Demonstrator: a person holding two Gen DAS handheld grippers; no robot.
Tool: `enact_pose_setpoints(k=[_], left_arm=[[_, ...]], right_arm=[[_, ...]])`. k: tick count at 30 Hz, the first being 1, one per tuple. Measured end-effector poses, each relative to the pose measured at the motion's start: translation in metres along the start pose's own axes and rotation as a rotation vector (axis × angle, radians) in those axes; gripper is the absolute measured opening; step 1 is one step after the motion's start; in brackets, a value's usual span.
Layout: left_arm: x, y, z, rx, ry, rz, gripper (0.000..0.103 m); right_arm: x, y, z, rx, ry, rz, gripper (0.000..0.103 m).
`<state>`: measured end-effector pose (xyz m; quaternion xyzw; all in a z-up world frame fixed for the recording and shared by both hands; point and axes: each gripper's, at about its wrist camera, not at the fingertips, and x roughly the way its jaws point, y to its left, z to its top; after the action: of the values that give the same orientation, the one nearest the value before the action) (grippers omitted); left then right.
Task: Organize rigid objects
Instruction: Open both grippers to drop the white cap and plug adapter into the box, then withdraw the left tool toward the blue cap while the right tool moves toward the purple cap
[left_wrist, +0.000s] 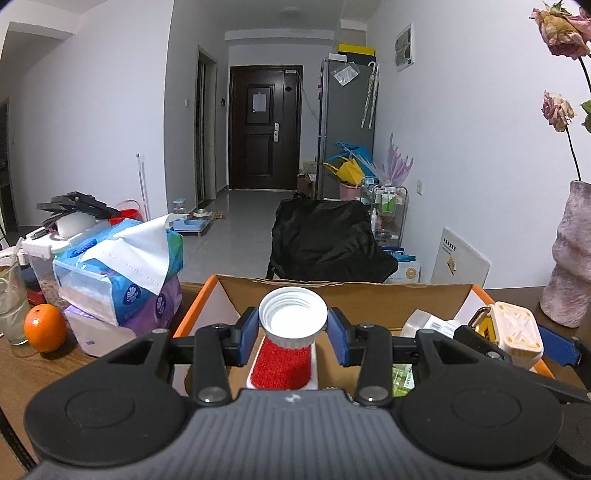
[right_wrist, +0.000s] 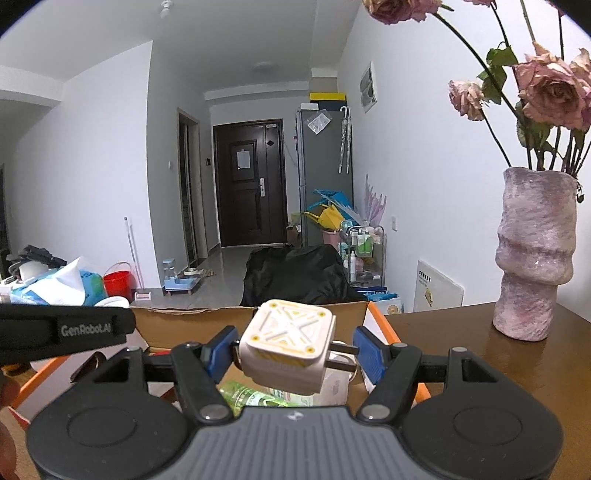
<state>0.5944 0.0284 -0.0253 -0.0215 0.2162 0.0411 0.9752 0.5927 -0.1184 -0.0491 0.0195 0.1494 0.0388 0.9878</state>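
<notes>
My left gripper (left_wrist: 293, 322) is shut on a white screw cap (left_wrist: 293, 312), held open side up over a cardboard box with orange edges (left_wrist: 195, 306). Right under the cap, inside the box, lies a red brush in a white frame (left_wrist: 282, 365). My right gripper (right_wrist: 293, 350) is shut on a cream and yellow cube plug (right_wrist: 286, 345), one blue pad on its body and the other on its metal prongs, above the same box (right_wrist: 380, 321). From the left wrist view that plug (left_wrist: 515, 330) hangs over the box's right side, inside the right gripper (left_wrist: 513, 338).
The box also holds a tape roll (left_wrist: 421, 323) and a green bottle (right_wrist: 243, 397). Tissue packs (left_wrist: 122, 266), an orange (left_wrist: 45, 328) and a glass (left_wrist: 13, 310) crowd the wooden table left of it. A pink vase with dried roses (right_wrist: 535, 258) stands to the right.
</notes>
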Motion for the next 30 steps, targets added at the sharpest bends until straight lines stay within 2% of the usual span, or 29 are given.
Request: enact_pose_setpoints(k=[10,13,14,16,17,18,19,20,21,25,30], left_arm=[[0.011,0.008,0.001,0.001,0.023,0.002,0.042],[0.012,0.013,0.001,-0.02,0.035,-0.018,0.043],[0.013,0.014,0.001,-0.023,0.037,-0.014,0.047],[0.012,0.015,0.0,-0.018,0.033,-0.005,0.064],[0.011,0.016,0.0,-0.016,0.027,0.007,0.079],[0.01,0.016,0.0,-0.018,0.019,0.021,0.086],[0.009,0.016,0.0,-0.02,0.012,0.031,0.087],[0.008,0.017,0.0,-0.021,0.01,0.036,0.09],[0.008,0.017,0.0,-0.025,0.013,0.038,0.101],[0.006,0.016,0.001,-0.021,-0.003,0.054,0.103],[0.005,0.015,0.0,-0.011,-0.001,0.057,0.103]], right_arm=[[0.01,0.002,-0.003,-0.027,0.026,0.018,0.068],[0.012,-0.001,-0.002,-0.029,0.042,0.021,0.068],[0.012,-0.002,-0.002,-0.024,0.05,0.023,0.069],[0.011,-0.004,-0.002,-0.016,0.045,0.016,0.071],[0.01,-0.005,-0.001,-0.015,0.042,0.013,0.074],[0.009,-0.006,-0.001,-0.012,0.036,0.01,0.082],[0.008,-0.007,-0.001,-0.007,0.027,0.005,0.087],[0.007,-0.008,-0.001,-0.002,0.022,0.0,0.088],[0.007,-0.009,-0.001,0.001,0.019,-0.004,0.091],[0.005,-0.011,-0.002,0.009,0.001,-0.028,0.103],[0.005,-0.009,-0.003,0.003,0.005,-0.032,0.103]])
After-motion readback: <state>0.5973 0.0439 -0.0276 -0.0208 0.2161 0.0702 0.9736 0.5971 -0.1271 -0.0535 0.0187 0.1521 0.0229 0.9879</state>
